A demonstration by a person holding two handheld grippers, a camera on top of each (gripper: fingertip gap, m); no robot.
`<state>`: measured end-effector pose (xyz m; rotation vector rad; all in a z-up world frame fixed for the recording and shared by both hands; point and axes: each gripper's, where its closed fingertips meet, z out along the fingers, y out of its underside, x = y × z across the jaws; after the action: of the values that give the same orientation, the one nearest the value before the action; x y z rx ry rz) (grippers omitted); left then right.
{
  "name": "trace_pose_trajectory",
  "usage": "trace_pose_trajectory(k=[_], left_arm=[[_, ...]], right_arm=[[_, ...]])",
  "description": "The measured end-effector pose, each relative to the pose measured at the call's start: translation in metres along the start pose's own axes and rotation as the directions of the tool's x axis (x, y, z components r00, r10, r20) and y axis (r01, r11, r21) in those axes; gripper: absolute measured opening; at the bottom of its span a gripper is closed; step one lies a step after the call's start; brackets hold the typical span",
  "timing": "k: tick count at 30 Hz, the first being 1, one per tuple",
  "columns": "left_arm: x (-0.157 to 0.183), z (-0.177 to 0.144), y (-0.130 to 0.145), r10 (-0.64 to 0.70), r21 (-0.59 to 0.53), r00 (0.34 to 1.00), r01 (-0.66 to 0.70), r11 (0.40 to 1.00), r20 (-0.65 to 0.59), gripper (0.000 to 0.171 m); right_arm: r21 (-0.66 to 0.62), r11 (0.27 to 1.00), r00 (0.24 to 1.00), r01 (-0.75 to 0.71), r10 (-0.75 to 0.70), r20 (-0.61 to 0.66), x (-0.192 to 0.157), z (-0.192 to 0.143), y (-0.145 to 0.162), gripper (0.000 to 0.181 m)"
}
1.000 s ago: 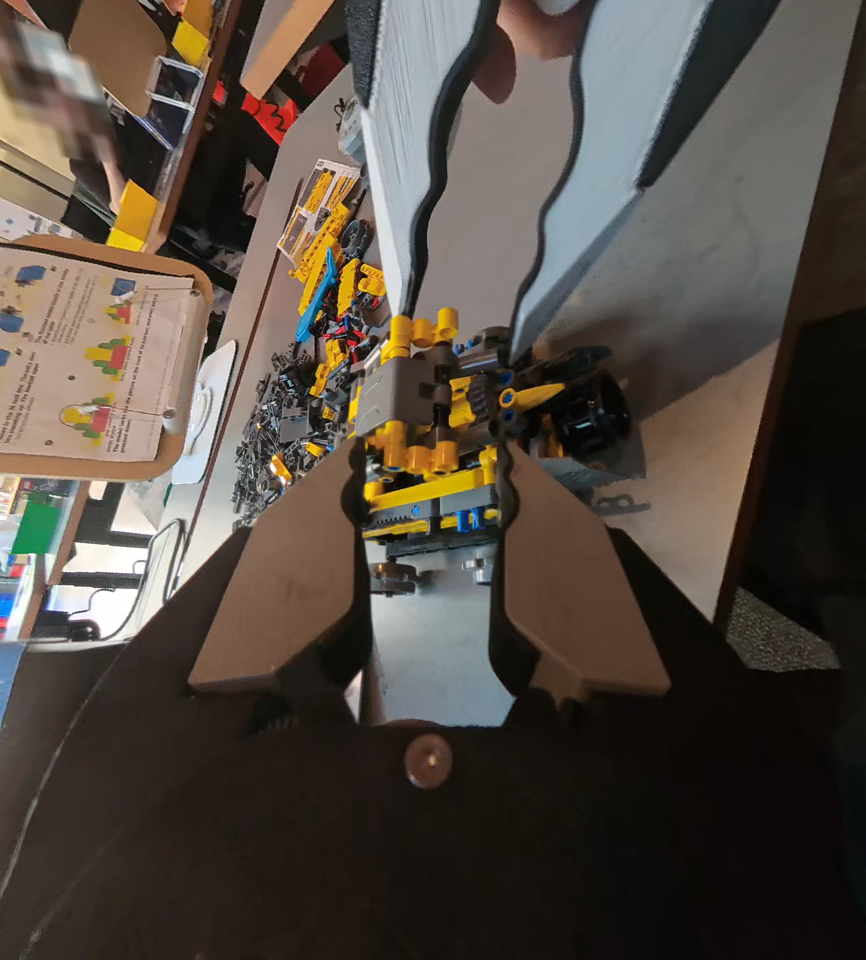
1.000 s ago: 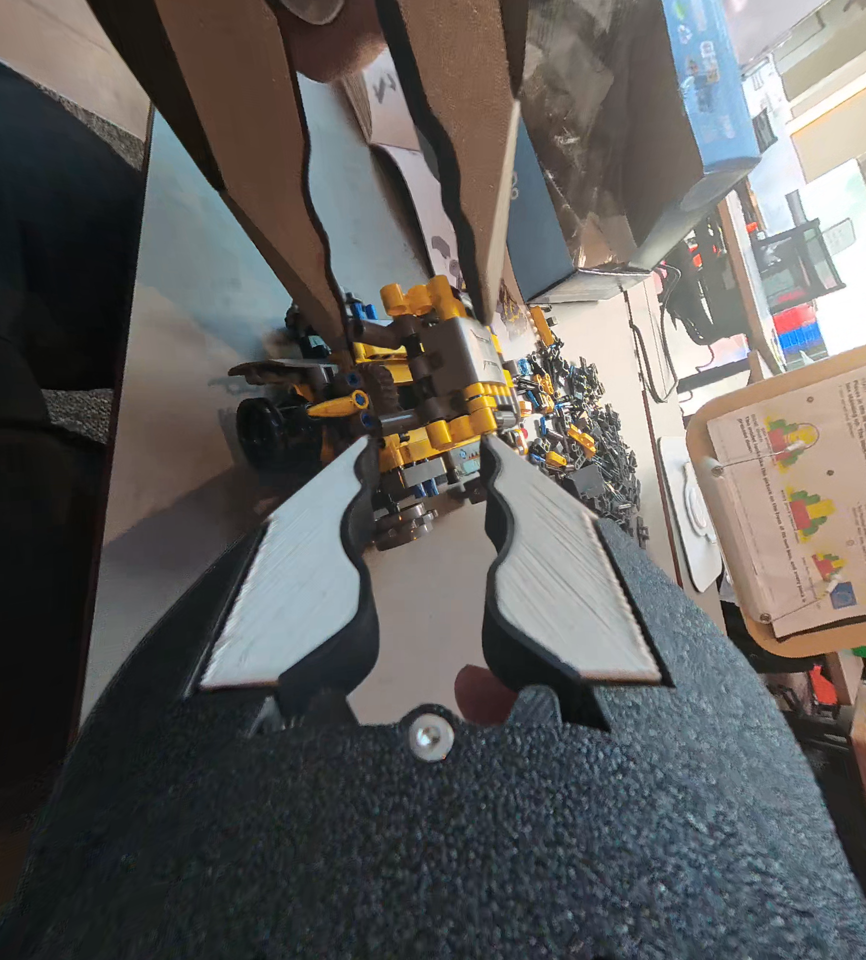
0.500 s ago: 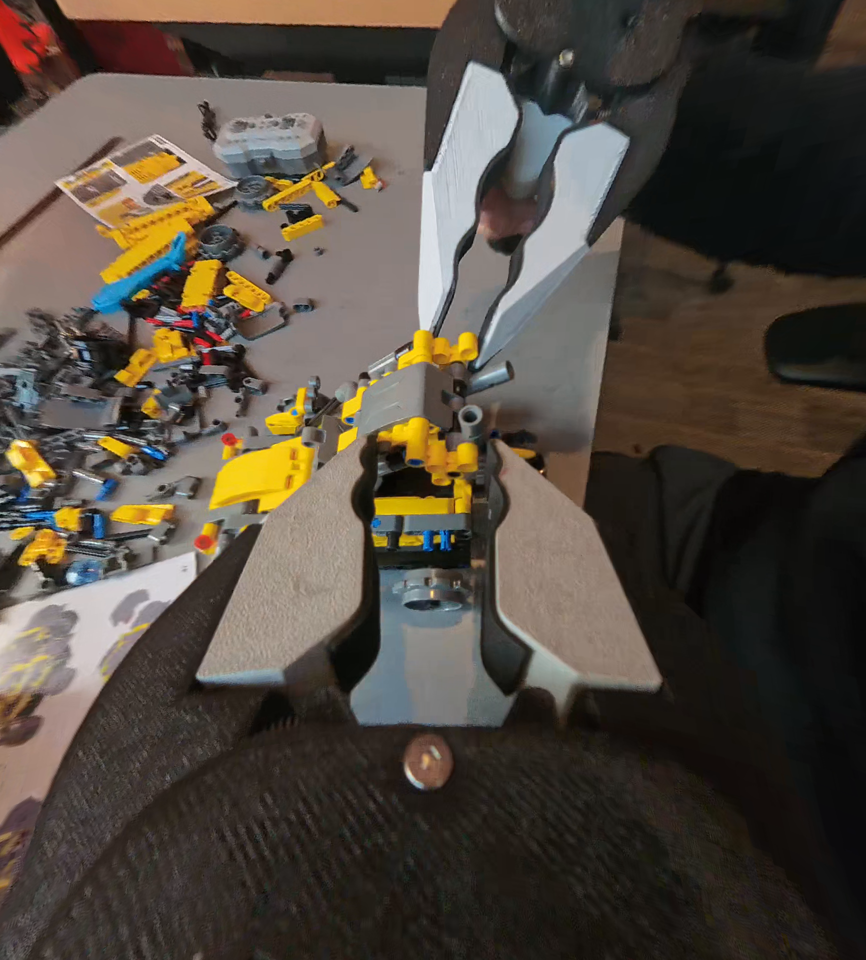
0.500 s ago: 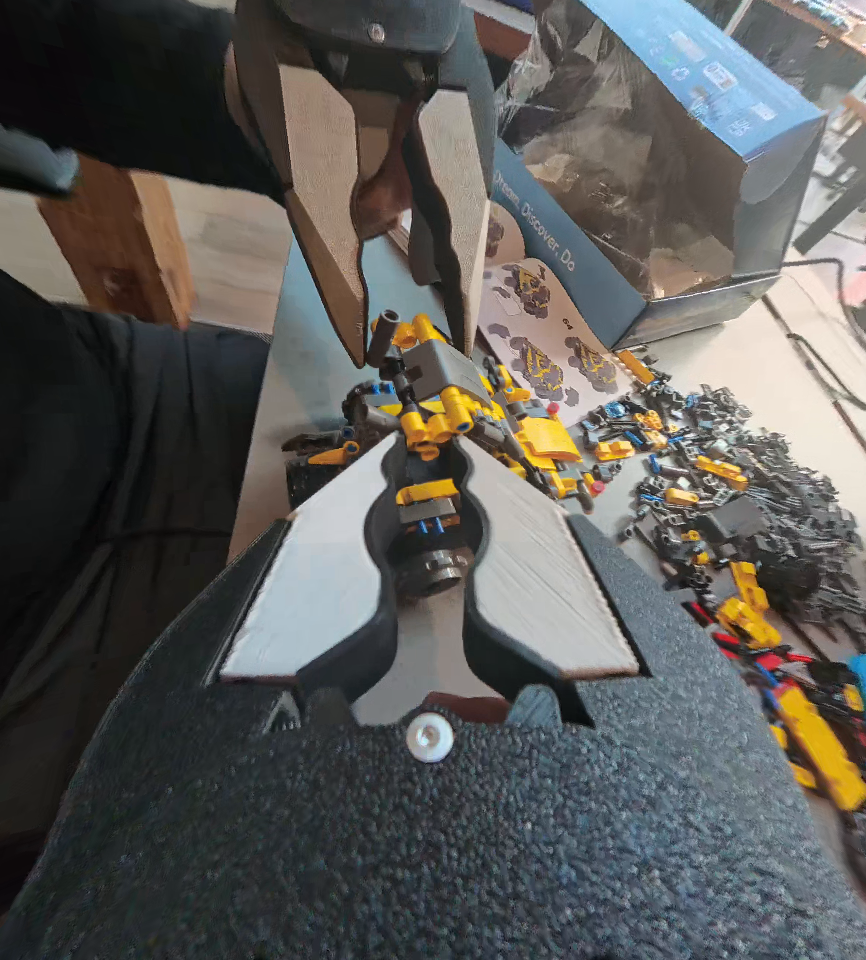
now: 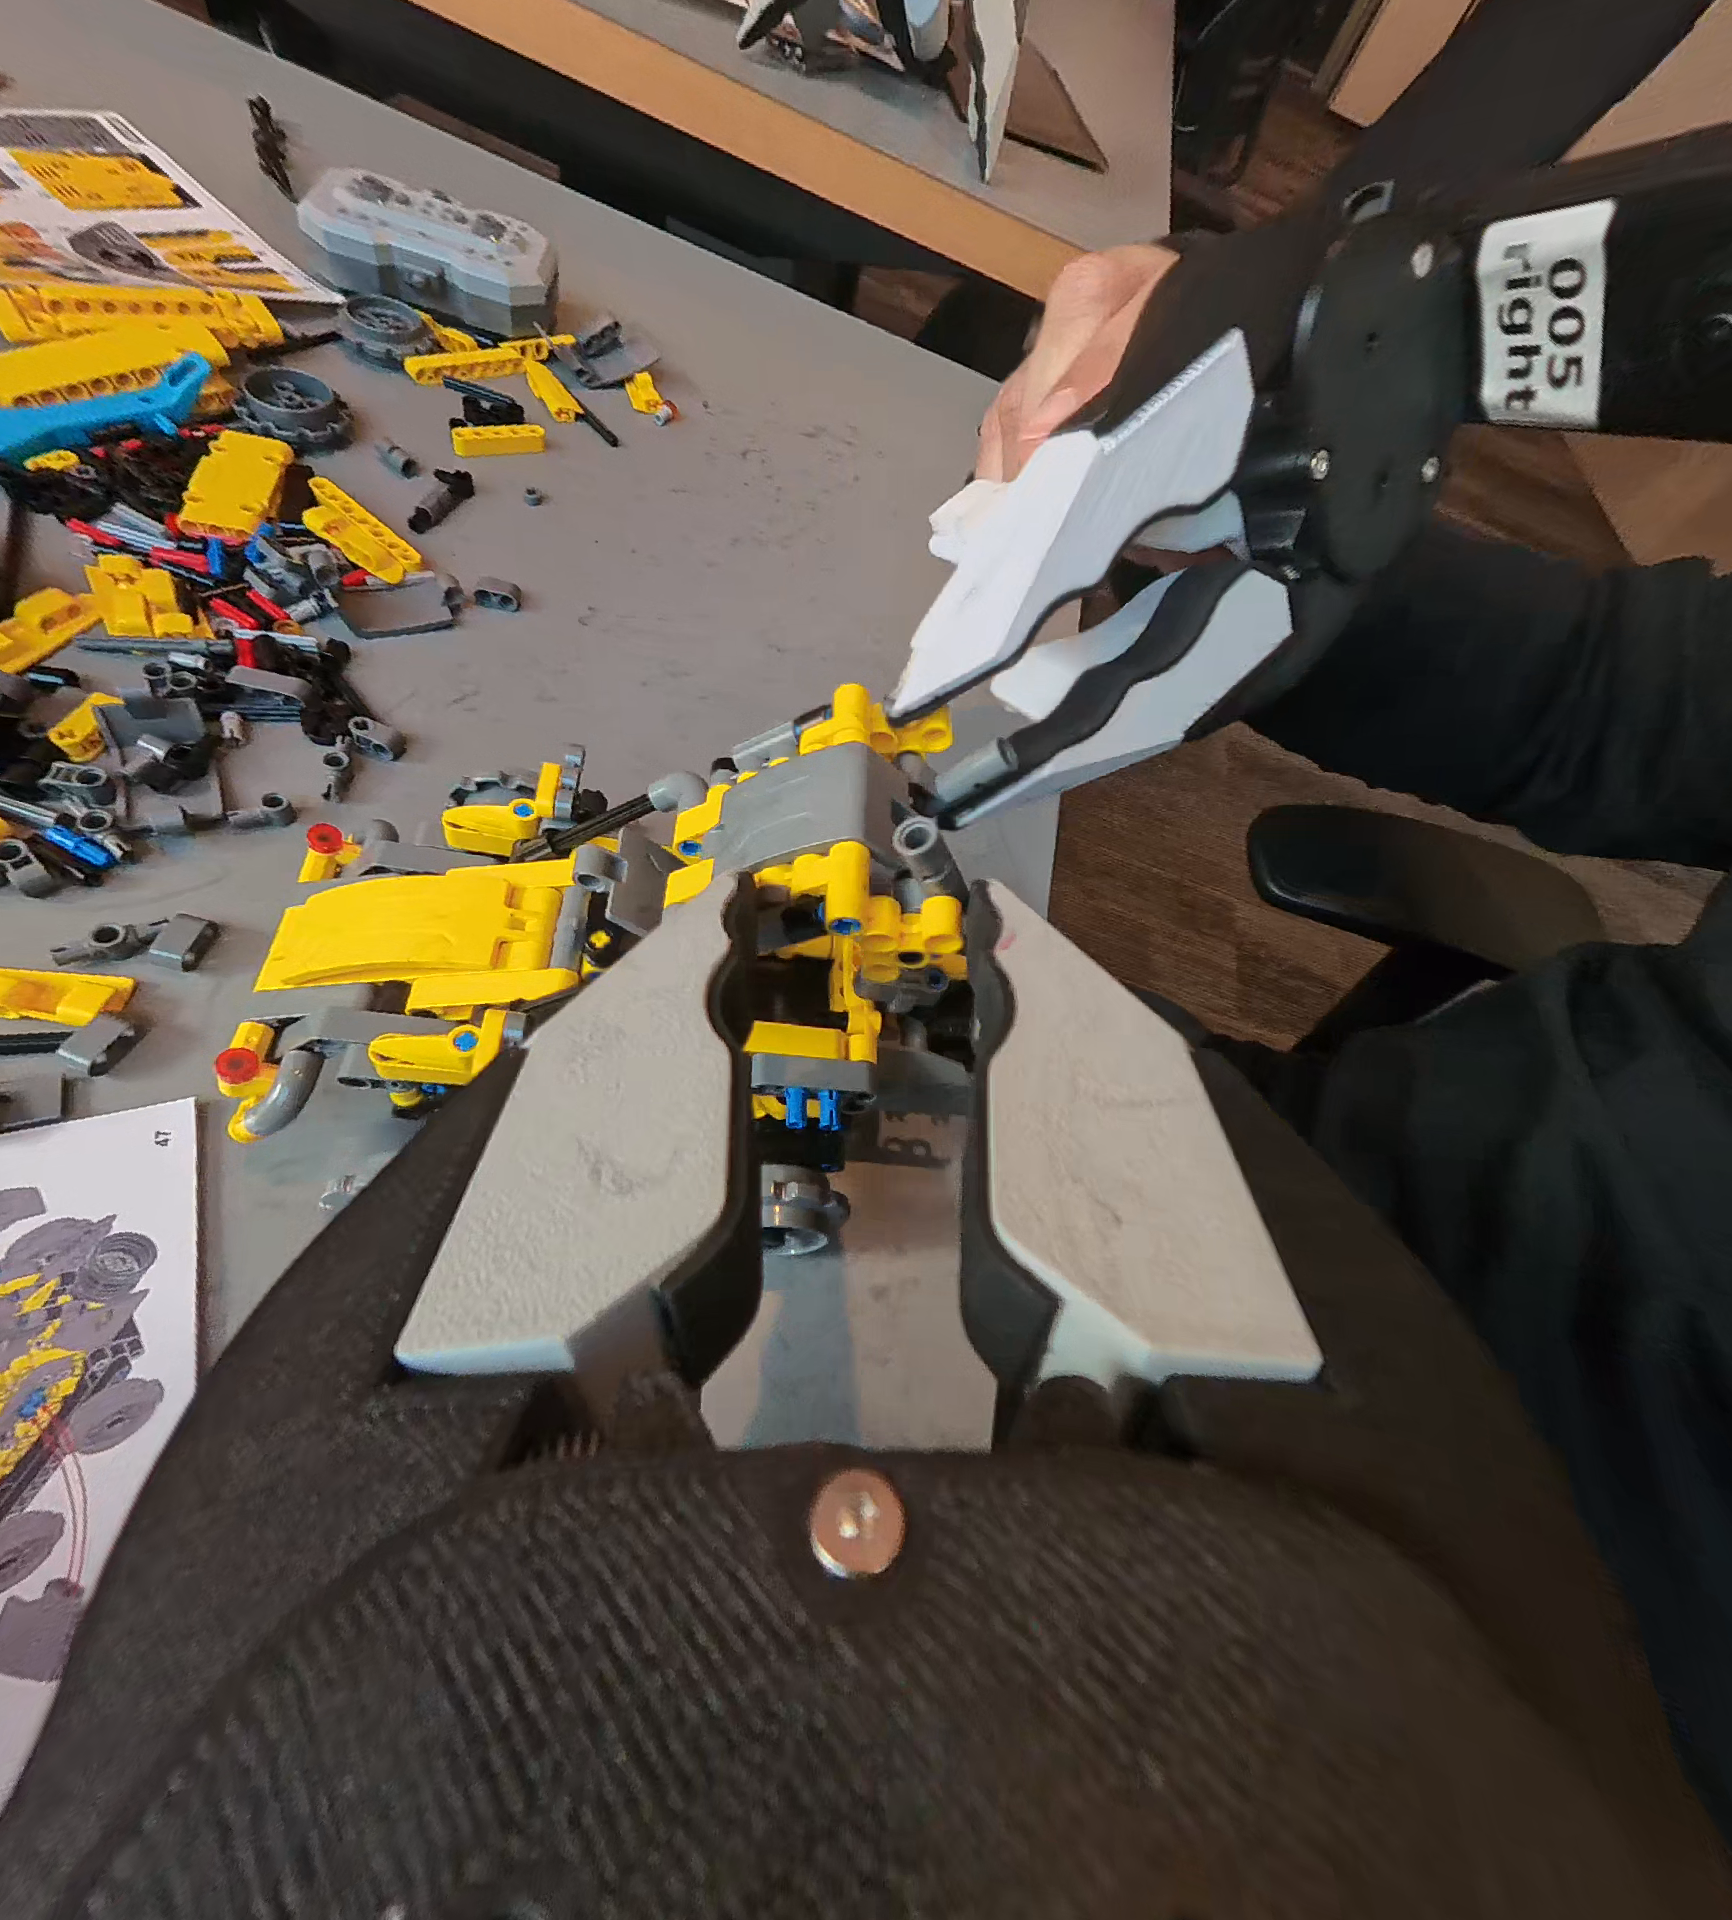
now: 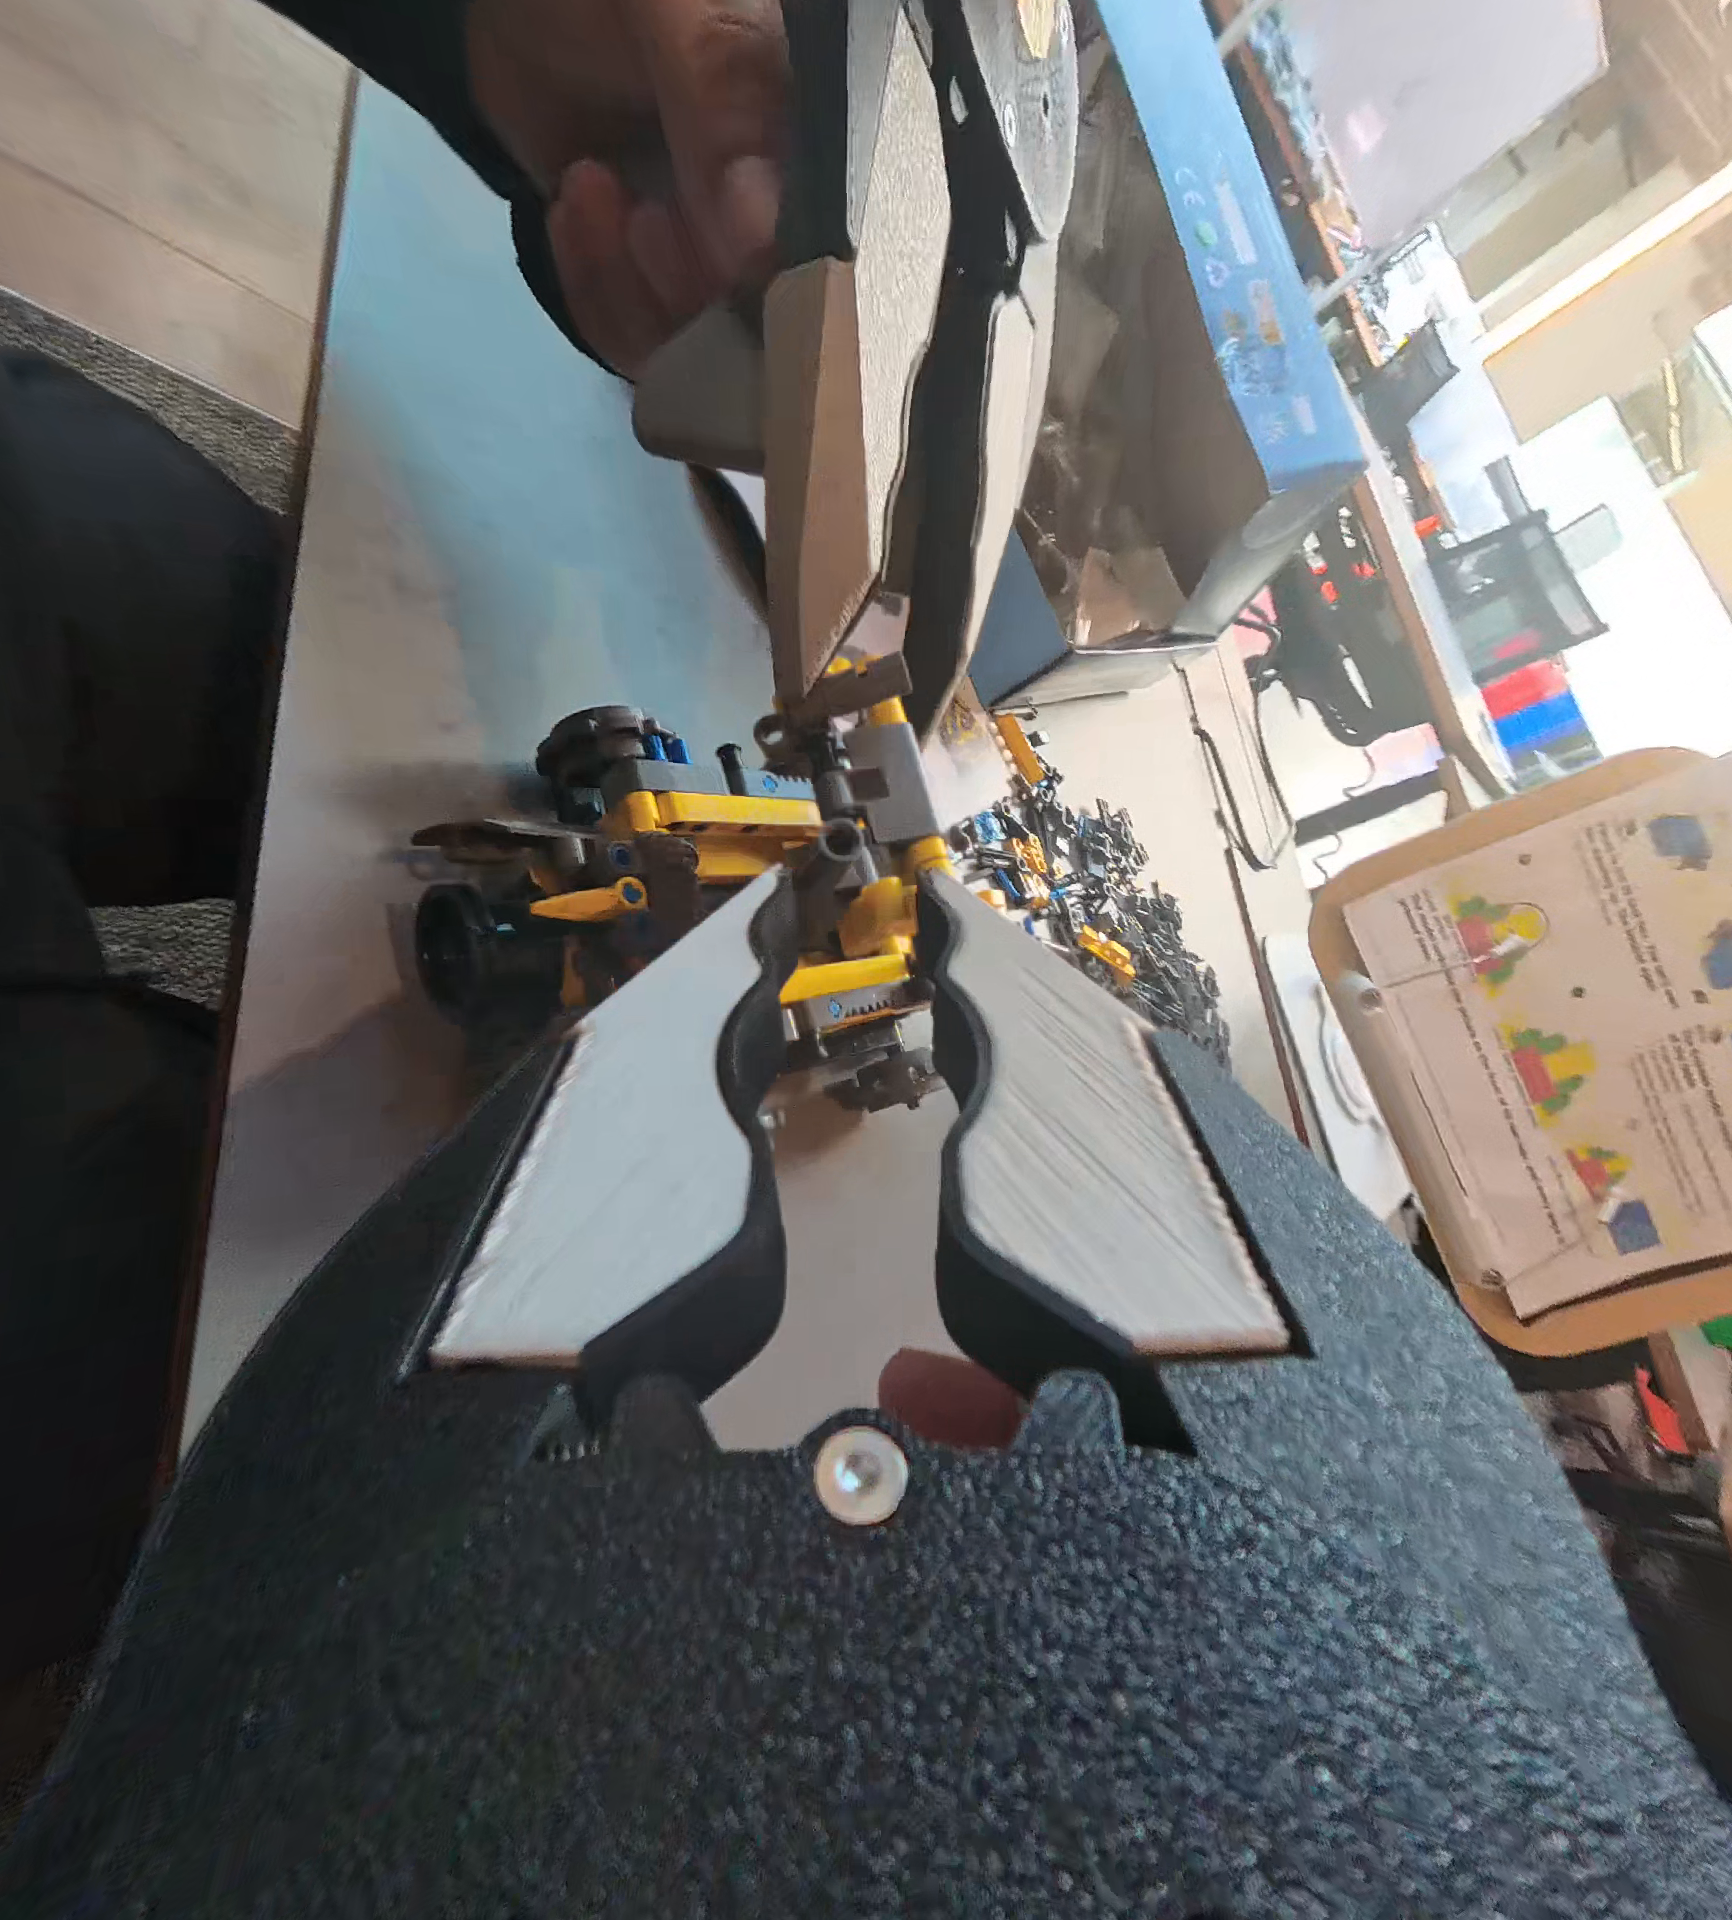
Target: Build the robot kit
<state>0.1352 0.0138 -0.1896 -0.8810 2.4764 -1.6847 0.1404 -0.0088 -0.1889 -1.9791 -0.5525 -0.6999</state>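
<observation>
A yellow and grey brick-built vehicle model [image 5: 820, 821] is held over the grey table [image 5: 737, 520] near its edge. My left gripper [image 5: 851, 904], with grey fingers, is shut on the model's near end. My right gripper [image 5: 924, 764], with white fingers, comes in from the upper right and is shut on the model's far top, by a dark grey pin [image 5: 981, 764]. In the right wrist view the model [image 6: 727, 810] sits between my right gripper's [image 6: 854, 883] fingertips, and the left gripper [image 6: 862, 696] reaches down onto it from above. A black wheel [image 6: 451, 951] shows on its left.
Loose yellow, grey and black parts [image 5: 166, 582] cover the table's left. A yellow hood assembly [image 5: 426, 925], a grey battery box [image 5: 426, 244] and an instruction booklet [image 5: 41, 1351] lie there. A blue box [image 6: 1236, 260] and a board with a printed sheet [image 6: 1620, 1039] stand beyond. My two grippers' fingertips are within a few centimetres of each other.
Both grippers have kept their hold on the model and turned together. The right gripper has swung from straight ahead of the left one to its upper right.
</observation>
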Motion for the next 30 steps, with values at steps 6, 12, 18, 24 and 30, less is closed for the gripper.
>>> trace_pose_trajectory(k=[6, 12, 18, 24, 30], left_arm=[[0.001, -0.005, 0.0, 0.008, 0.021, 1.0, -0.008, 1.0, 0.015, 0.041], [-0.002, -0.004, 0.006, 0.306, -0.064, 0.926, -0.299, 0.952, 0.222, 0.049], [-0.005, 0.002, 0.012, 0.428, -0.138, 0.861, -0.405, 0.904, 0.277, 0.042], [-0.007, 0.002, 0.006, 0.403, -0.081, 0.863, -0.399, 0.914, 0.305, 0.035], [-0.012, 0.001, 0.008, 0.551, -0.167, 0.732, -0.533, 0.83, 0.401, 0.027]], right_arm=[[0.087, 0.974, 0.959, -0.209, 0.187, 0.212, -0.002, 0.0, -0.018, 0.005], [-0.014, 0.748, 0.665, -0.663, 0.598, 0.447, 0.006, 0.003, -0.022, 0.005], [-0.173, 0.497, 0.328, -0.851, 0.758, 0.564, 0.004, 0.004, -0.021, 0.005], [-0.266, 0.232, 0.037, -0.936, 0.814, 0.58, 0.01, 0.008, -0.018, 0.005], [-0.241, 0.243, 0.09, -0.94, 0.854, 0.512, 0.015, 0.013, -0.012, 0.007]])
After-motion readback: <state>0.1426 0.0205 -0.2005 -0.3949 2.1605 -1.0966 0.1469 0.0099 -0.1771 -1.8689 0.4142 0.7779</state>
